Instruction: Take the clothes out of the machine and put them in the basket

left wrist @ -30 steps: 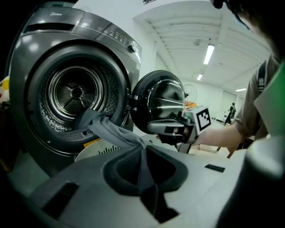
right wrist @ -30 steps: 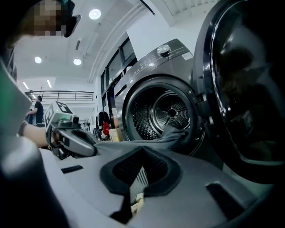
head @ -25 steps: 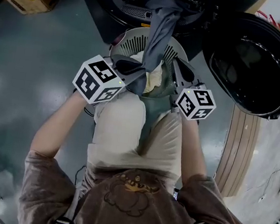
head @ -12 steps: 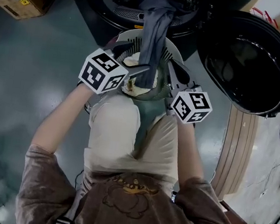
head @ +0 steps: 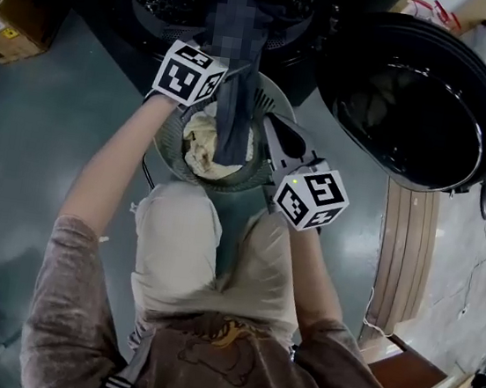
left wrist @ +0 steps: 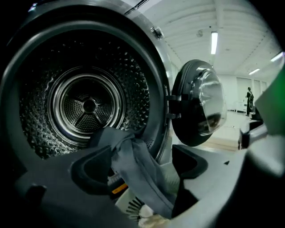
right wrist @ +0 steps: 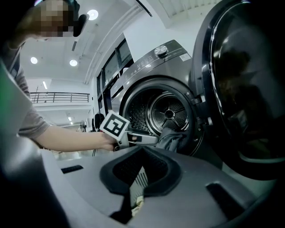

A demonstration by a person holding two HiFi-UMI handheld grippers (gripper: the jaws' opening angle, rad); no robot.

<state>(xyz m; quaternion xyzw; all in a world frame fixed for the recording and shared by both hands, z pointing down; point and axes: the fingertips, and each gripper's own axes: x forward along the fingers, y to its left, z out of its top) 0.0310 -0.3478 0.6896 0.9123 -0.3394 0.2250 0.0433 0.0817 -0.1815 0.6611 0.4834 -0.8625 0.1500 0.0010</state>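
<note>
The left tool (left wrist: pixel 140 164), jaws opening with the grey garment (left wrist: pixel 113 140) loose between them, should close on a thick fold where it hangs from the drum (left wrist: pixel 89 104) ahead into the basket (head: pixel 166 139) below, while the right tool (right wrist: pixel 142 153) sits closed and empty nearby.

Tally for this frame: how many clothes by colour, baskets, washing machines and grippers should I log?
Grey garment: 1
Cream garment: 1
Basket: 1
Washing machine: 1
Grippers: 2 (left gripper, its fingers opening, the grey garment between them; right gripper, shut)
Total: 6
</note>
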